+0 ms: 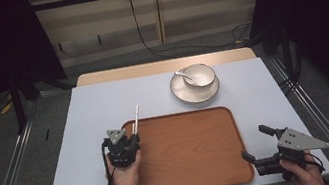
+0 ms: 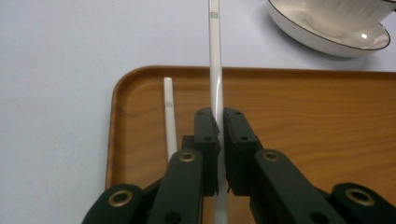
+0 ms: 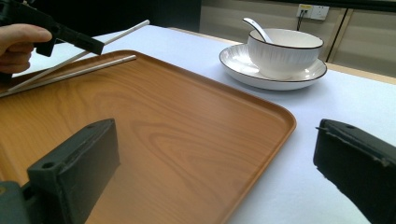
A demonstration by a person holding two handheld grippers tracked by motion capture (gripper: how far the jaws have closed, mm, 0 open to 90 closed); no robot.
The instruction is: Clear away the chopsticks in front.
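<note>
White plastic or melamine, by the look of it: the chopstick (image 2: 215, 70) I have pinched between the pads of my left gripper (image 1: 127, 140) is thin and smooth, and the jaws are pressed together on it about midway along its length. Its far end juts ahead of my jaws, out past the tray's (image 1: 192, 176) back rim and over the pale table (image 1: 89, 110); its near end slants down under my gripper toward the wood. Just to the left of my jaws lies the second chopstick (image 2: 169, 112), flat on the tray near its rounded corner, close to the one I hold but apart from it at the tip.

As I judge it, I am in the middle of laying the pair on the tray: one is down, this one is lowered and angled but not yet released. The next move calls for settling it flat beside its mate, roughly parallel, then easing the jaws apart slowly so the slick stick doesn't roll or flick.

Farther ahead and to the right stand the bowl (image 1: 199, 75) with its spoon (image 1: 183, 74), sitting on a plate (image 1: 195, 93). My right gripper (image 1: 255, 149) waits off the tray's near right corner, jaws spread wide, holding nothing.
</note>
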